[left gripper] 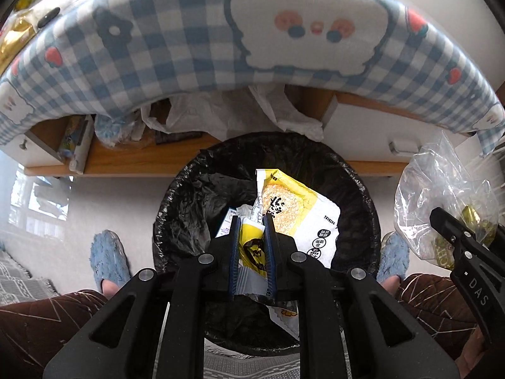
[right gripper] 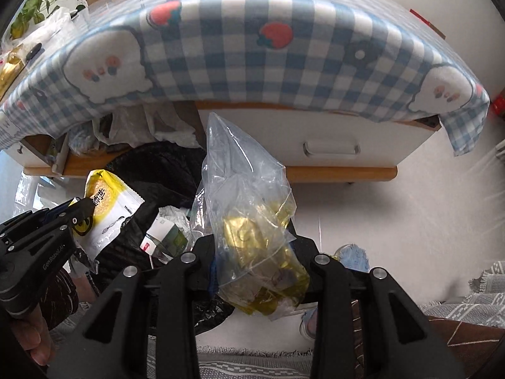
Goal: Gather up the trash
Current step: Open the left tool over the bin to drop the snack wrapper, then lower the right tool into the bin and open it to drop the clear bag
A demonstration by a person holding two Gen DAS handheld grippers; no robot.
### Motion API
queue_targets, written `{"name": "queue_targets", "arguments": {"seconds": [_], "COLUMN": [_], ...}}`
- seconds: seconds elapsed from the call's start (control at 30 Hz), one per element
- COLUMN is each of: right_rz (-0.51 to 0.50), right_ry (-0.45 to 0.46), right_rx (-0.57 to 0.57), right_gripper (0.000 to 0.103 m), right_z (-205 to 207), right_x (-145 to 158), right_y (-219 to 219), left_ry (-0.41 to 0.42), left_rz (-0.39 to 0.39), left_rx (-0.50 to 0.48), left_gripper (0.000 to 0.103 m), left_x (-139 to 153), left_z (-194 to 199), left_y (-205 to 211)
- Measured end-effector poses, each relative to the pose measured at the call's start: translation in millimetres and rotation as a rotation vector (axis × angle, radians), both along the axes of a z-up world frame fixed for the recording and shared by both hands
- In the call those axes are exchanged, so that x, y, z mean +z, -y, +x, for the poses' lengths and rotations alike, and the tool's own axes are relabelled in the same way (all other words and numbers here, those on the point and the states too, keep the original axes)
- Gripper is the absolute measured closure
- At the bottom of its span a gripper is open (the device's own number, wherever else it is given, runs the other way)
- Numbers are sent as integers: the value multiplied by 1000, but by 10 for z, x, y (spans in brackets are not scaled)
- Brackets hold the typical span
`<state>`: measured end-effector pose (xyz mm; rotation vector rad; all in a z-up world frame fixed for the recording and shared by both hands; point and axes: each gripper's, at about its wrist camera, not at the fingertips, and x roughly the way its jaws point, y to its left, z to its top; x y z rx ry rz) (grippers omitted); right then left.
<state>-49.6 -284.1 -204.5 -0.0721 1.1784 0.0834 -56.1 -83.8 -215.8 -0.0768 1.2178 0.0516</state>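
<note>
A round bin (left gripper: pixel 189 202) lined with a black bag stands on the pale floor in front of a low table draped in a blue checked cloth (left gripper: pixel 176 53). The left gripper (left gripper: pixel 251 221) points down into the bin's mouth, its blue-padded jaws clamped on a yellow-and-white snack wrapper (left gripper: pixel 303 218) — the wrapper hangs over the opening, not yet let go. Lower in the bin, the right wrist view shows a small white and green carton (right gripper: pixel 165 235) lying on the black liner beside some crumpled pale scraps. The right gripper (right gripper: pixel 252 252) holds a clear plastic bag (right gripper: pixel 243 189) just right of the bin; its jaws are closed on the bag's lower part, and inside the bag sit gold foil wrappers (right gripper: pixel 249 233). On the open shelf under the table lie more crumpled white bags (left gripper: pixel 202 110). Blue fuzzy slippers (left gripper: pixel 109 259) flank the bin.
</note>
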Motion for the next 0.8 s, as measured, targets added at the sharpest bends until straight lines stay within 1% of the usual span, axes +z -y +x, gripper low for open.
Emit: {"name": "queue_targets", "arguments": {"seconds": [0.17,0.33,0.4,0.43,0.5,0.53,0.57,0.63,0.73,0.8], "right_rz": [-6,-2,1,3,10,14,20,22,38,54], "right_ry": [-9,-6,2,6,14,18,23,34,64,79], "right_rx": [-5,-13,-12,-10,-5,-2,6,25,43,49], "right_gripper": [71,71,71,71,71,70,70,70,70,70], "right_z": [4,8,5,4,-4,-6,-12,-15,-31,-42], "right_x": [-37,-30,-11,7,50,78,98,142,255,325], "right_y": [-2,22,7,2,-3,-2,-19,-68,-135,-188], "left_ry": [-27,-19,-16,-15,-9,-6,-1,9,26,42], "left_rz": [3,-4,-3,0,-2,-2,0,1,14,10], "left_rx": [-13,-30,-28,-22,-7,0,5,9,15,29], "left_gripper": [89,88,81,80,66,62,55,47,40,30], "left_x": [-125,-138,-135,-127,-102,-85,-66,-22,51,107], "left_z": [35,46,44,41,33,26,18,-5,-51,-83], "left_y": [52,97,103,95,59,34,15,-26,-98,-164]}}
